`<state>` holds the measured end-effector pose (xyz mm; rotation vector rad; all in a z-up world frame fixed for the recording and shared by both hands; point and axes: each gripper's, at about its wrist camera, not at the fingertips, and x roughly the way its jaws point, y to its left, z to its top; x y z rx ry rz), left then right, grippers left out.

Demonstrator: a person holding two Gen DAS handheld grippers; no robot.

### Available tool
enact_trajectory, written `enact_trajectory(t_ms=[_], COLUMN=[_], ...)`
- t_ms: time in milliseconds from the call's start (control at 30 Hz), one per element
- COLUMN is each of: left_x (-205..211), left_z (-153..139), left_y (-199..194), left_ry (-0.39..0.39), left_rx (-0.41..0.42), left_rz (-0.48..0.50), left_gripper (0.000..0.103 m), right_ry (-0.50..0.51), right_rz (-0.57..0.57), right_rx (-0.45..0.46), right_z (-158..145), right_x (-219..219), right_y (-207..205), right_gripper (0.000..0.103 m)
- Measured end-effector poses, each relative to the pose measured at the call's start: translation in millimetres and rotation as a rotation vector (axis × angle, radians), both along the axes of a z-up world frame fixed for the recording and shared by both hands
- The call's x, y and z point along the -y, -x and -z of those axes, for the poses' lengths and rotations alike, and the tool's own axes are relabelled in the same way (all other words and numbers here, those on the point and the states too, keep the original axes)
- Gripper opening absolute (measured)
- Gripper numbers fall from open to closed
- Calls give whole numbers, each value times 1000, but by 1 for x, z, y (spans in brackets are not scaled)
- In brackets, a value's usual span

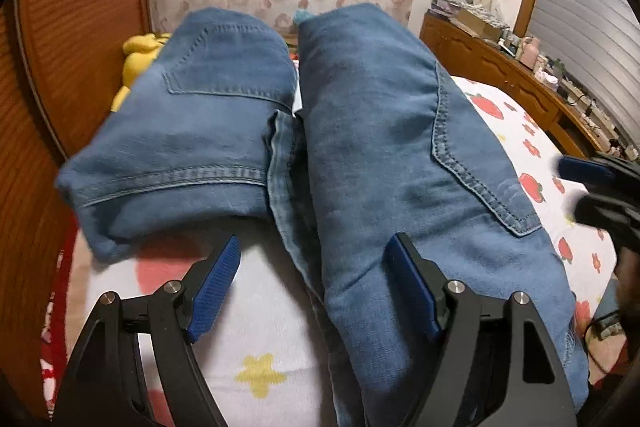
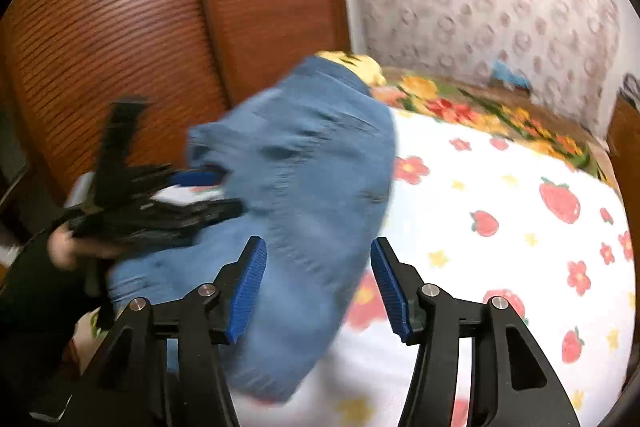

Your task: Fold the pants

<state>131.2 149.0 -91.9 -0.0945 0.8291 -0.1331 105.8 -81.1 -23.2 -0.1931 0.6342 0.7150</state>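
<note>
My left gripper (image 1: pixel 312 279) occupies the lower frame, jaws apart, nothing clamped. The jeans (image 1: pixel 360 155) lie folded on the bed (image 1: pixel 520 131), spanning the centre. My right gripper (image 2: pixel 318 285) has jaws apart, unclamped, above the jeans.

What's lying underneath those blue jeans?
The jeans lie on a white bedsheet printed with strawberries and flowers. Past their far end a yellow soft thing peeks out. Whatever lies directly beneath the denim is covered.
</note>
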Motion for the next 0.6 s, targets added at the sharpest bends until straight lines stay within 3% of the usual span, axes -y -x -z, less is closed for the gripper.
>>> enact_trajectory(t_ms=[100, 200, 333, 567, 600], left_x=[-3, -6, -10, -6, -4], left_z=[4, 10, 14, 15, 14], left_y=[-7, -11, -12, -8, -6], left_ry=[38, 80, 185, 211, 205], left_rx=[-18, -36, -49, -41, -36], left_rz=[15, 26, 58, 68, 65], left_gripper=[77, 76, 55, 44, 42], right_ry=[0, -24, -73, -177, -183], right_rz=[19, 10, -3, -75, -86], right_rx=[-63, -121, -176, -286, -286], right_z=[12, 22, 31, 47, 47], right_x=[-7, -17, -24, -43, -45], right_y=[-31, -51, -68, -85, -86], right_gripper=[57, 65, 73, 74, 70])
